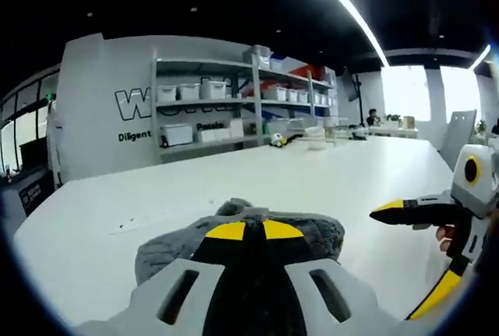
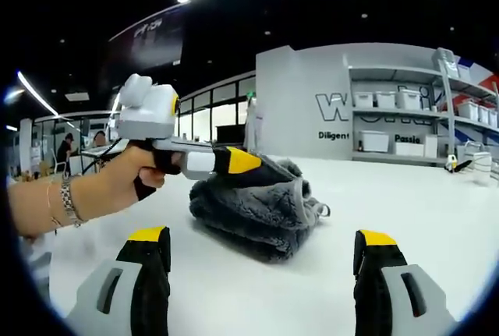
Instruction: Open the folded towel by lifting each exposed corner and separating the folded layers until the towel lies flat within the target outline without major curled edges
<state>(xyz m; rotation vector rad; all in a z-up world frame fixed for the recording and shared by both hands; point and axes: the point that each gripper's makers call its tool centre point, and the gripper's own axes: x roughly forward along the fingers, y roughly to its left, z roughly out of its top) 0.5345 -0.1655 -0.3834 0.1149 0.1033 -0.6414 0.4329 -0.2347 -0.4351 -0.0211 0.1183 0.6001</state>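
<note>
The grey towel [image 2: 257,215] is lying bunched and folded on the white table [image 2: 405,203], with a small loop showing at one edge. The left gripper [image 2: 269,171] is reaching onto the top of the towel; in the left gripper view its yellow-tipped jaws are sitting pressed together with towel fabric [image 1: 242,231] bulging around them, so it is pinching the towel's upper layer. A hand [image 2: 144,172] with a bracelet on the wrist is holding that gripper. The right gripper [image 2: 261,254] is hovering just short of the towel with its jaws standing wide apart and nothing between them; it is also appearing at the right of the left gripper view [image 1: 425,246]. Shelving [image 1: 234,98] carrying white bins is standing against the far wall.
</note>
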